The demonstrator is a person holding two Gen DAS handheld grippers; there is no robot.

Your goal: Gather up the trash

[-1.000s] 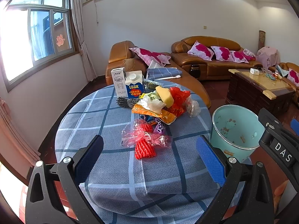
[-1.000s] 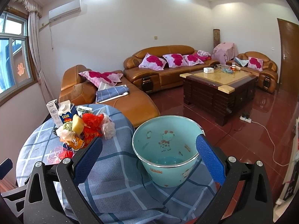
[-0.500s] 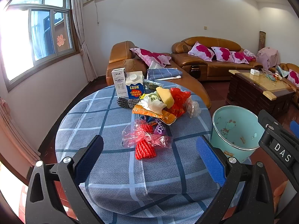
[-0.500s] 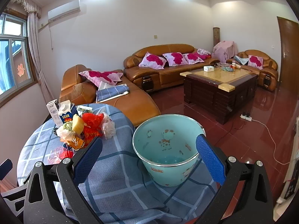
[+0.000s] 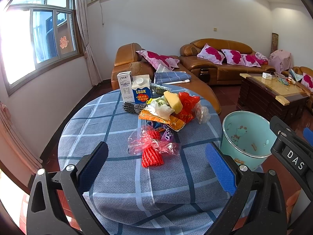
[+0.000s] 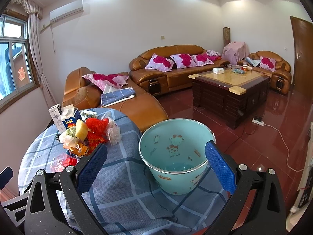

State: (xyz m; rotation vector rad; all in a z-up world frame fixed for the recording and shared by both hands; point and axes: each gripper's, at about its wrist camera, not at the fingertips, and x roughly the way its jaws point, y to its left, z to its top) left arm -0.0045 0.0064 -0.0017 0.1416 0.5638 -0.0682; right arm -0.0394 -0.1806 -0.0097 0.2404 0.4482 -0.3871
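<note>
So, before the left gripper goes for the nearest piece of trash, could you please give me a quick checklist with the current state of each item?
1. Left gripper open and holding nothing: ok.
2. Right gripper open and holding nothing: ok.
3. Red foam net lies nearest, with nothing between it and the left gripper: ok.
4. Net free of the clear red wrapper: not ok, the wrapper overlaps its far end.
5. Teal bin upright, mouth open: ok.
6. Bin resting firmly on the table's draped edge: cannot tell.
</note>
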